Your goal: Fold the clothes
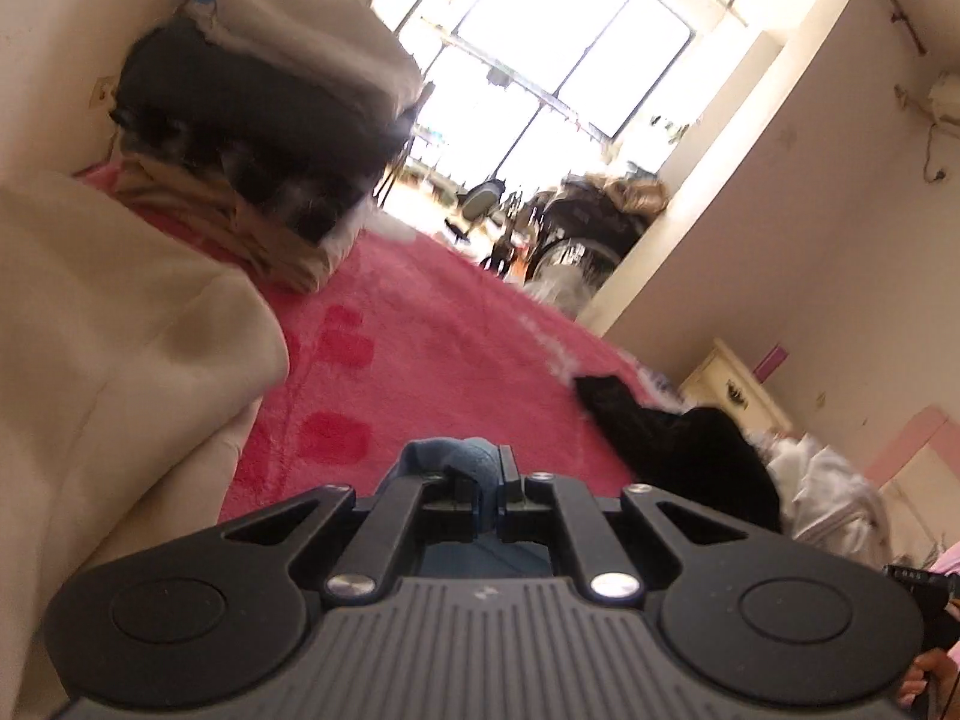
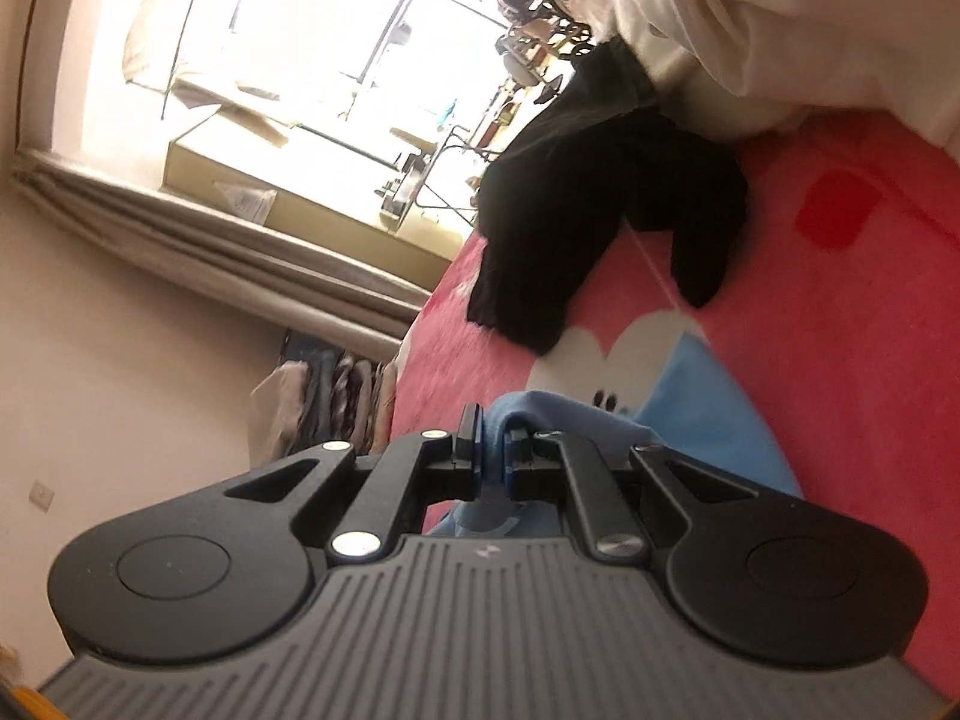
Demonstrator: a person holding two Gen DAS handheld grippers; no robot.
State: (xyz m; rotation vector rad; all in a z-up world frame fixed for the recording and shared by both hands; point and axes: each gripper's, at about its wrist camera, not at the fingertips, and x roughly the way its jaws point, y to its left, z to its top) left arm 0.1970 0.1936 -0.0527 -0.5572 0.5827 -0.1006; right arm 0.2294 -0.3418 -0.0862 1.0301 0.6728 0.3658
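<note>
A blue garment (image 1: 462,459) is pinched between the fingers of my left gripper (image 1: 487,480), which is shut on it just above the pink blanket (image 1: 432,330). In the right wrist view the same blue garment (image 2: 696,414) spreads over the pink blanket (image 2: 840,330), and my right gripper (image 2: 493,450) is shut on a bunched edge of it. A black garment (image 2: 612,204) lies crumpled beyond the right gripper; in the left wrist view the black garment (image 1: 678,450) lies to the right.
A tall stack of folded clothes (image 1: 264,138) stands at the far left of the bed. A cream cloth (image 1: 120,330) lies at the near left. White clothing (image 2: 750,12) is heaped past the black garment. A window (image 1: 564,42) and a cream cabinet (image 1: 744,387) lie beyond.
</note>
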